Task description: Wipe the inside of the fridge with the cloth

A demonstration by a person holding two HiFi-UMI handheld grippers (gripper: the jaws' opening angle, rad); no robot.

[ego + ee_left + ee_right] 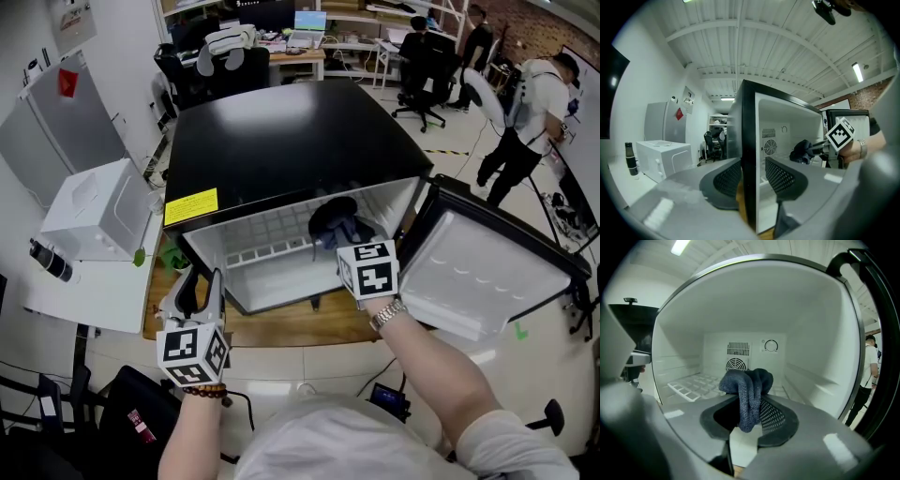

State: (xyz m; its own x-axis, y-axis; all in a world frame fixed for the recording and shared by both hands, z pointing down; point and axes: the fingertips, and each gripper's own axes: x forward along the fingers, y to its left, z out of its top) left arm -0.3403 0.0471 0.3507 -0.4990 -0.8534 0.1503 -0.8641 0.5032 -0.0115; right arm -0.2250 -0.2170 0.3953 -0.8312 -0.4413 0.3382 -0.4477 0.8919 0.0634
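In the head view, the jaws of the right gripper (349, 246) are hidden behind its marker cube (367, 270) and the cloth (336, 221). The back wall of the fridge (281, 141) is covered by its black top. The print on the yellow label (191, 206) is too small to be read. In the left gripper view, it cannot be told whether the left gripper (752, 180) presses the fridge wall between its jaws. In the right gripper view, the fridge door (874, 333) is cut off at the right edge.
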